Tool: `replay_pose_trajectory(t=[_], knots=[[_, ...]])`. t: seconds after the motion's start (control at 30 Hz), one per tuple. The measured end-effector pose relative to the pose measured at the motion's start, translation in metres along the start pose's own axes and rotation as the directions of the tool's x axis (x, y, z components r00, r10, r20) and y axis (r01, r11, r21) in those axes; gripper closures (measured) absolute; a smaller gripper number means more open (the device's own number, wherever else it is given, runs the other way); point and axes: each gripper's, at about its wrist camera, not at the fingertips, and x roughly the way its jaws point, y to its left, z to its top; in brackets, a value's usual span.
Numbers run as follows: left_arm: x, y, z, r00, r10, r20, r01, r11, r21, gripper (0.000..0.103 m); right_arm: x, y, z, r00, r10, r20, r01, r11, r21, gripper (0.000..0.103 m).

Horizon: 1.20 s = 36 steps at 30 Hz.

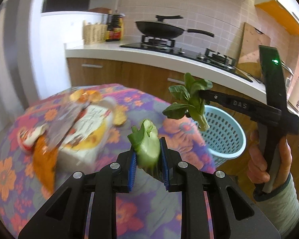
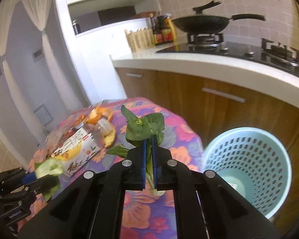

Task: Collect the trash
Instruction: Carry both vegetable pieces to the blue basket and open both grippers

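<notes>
Carry step in hand. Left gripper jaws clamped on pale cabbage stub; right gripper jaws clamped on leafy green stalk. Both held above table. Blue basket on floor, right of table. Next: bring both over its rim, then part jaws. Carton and orange peels left on table.

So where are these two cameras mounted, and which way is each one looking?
Left wrist view: sits on the left gripper, looking along its fingers, which pinch a pale bok choy stem, over the floral table; the right gripper and the person's hand show at right.
Right wrist view: sits on the right gripper, its fingers shut on a leafy bok choy; the left gripper shows at lower left.
Both share the blue basket, the carton, orange peels, the wok.
</notes>
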Motion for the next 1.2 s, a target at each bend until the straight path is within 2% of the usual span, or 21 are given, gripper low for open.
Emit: replay_pose_trajectory(t=[0.17,0.23,0.37,0.5,0.67,0.77,0.83,0.87,0.9,0.97,1.07,1.2], knots=[[0.035,-0.034,0.024,0.997,-0.077,-0.03,0.079,0.994,0.073,0.083,-0.015,-0.04,-0.002,0.997,-0.079,0.019,0.078,0.996,0.054,0.1],[0.056,-0.052,0.035,0.991,-0.117,-0.06,0.122,0.988,0.095,0.083,-0.018,-0.064,-0.007,0.993,-0.119,0.008,0.117,0.988,0.099,0.1],[0.098,-0.08,0.048,0.973,-0.191,-0.127,0.203,0.976,0.083,0.083,-0.012,-0.104,-0.02,0.981,-0.192,-0.033,0.195,0.967,0.163,0.1],[0.135,-0.103,0.053,0.961,-0.208,-0.181,0.229,0.968,0.104,0.083,0.004,-0.144,-0.038,0.965,-0.237,-0.115,0.257,0.941,0.219,0.1],[0.176,-0.127,0.051,0.935,-0.234,-0.268,0.272,0.955,0.117,0.082,0.026,-0.172,-0.056,0.938,-0.262,-0.226,0.316,0.915,0.251,0.099],[0.191,-0.137,0.05,0.919,-0.258,-0.297,0.302,0.946,0.114,0.081,0.033,-0.182,-0.066,0.926,-0.254,-0.277,0.33,0.904,0.272,0.095],[0.197,-0.142,0.052,0.918,-0.262,-0.298,0.309,0.943,0.121,0.08,0.031,-0.185,-0.071,0.923,-0.258,-0.287,0.337,0.901,0.274,0.084],[0.199,-0.145,0.052,0.916,-0.267,-0.3,0.315,0.941,0.124,0.079,0.03,-0.184,-0.073,0.92,-0.264,-0.29,0.344,0.899,0.271,0.065],[0.203,-0.148,0.053,0.912,-0.274,-0.306,0.324,0.938,0.125,0.078,0.027,-0.185,-0.074,0.917,-0.279,-0.285,0.355,0.896,0.267,0.051],[0.209,-0.153,0.053,0.905,-0.287,-0.315,0.34,0.932,0.127,0.075,0.019,-0.185,-0.075,0.917,-0.296,-0.268,0.364,0.894,0.26,0.051],[0.21,-0.159,0.052,0.901,-0.303,-0.309,0.359,0.922,0.143,0.055,0.013,-0.188,-0.075,0.92,-0.292,-0.26,0.361,0.889,0.281,0.051],[0.208,-0.156,0.05,0.904,-0.299,-0.307,0.354,0.925,0.141,0.054,0.003,-0.193,-0.078,0.916,-0.31,-0.256,0.381,0.873,0.304,0.051]])
